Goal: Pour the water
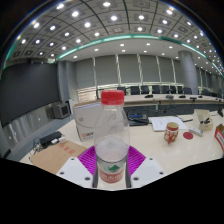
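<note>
office desk (185,150) | fingers (111,172) clamped on upright red-capped bottle (111,135) | red cup (172,131) beyond

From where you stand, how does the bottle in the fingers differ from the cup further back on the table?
The bottle is tall, clear and narrow; the cup is short, squat and opaque. The bottle wears a red cap on top, while the cup appears open-topped. The bottle stands between the fingers, which press on its sides; the cup sits alone beyond them, untouched. Both stand upright and show red markings.

Bright ceiling lights, strong fisheye distortion
</note>
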`<act>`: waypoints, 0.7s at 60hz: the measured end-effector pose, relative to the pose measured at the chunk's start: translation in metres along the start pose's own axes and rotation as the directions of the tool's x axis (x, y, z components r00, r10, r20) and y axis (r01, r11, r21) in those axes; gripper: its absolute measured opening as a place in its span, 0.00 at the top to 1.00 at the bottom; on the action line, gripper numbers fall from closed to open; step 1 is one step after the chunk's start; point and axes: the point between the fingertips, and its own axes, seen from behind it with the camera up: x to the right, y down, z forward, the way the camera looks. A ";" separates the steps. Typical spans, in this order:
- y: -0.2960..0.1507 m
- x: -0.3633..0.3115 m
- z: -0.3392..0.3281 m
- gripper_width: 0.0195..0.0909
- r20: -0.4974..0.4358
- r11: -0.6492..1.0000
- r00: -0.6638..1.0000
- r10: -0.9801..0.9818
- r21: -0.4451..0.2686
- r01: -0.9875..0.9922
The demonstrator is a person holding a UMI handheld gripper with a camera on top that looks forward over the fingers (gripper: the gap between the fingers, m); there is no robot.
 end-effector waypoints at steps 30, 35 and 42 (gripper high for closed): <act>-0.207 0.091 0.135 0.75 0.381 0.318 0.268 0.885 -0.073 -0.945; -0.206 0.128 0.161 0.75 0.375 0.086 0.034 0.926 -0.123 -0.989; -0.190 0.174 0.198 0.75 0.357 -0.213 -0.262 0.897 -0.172 -0.962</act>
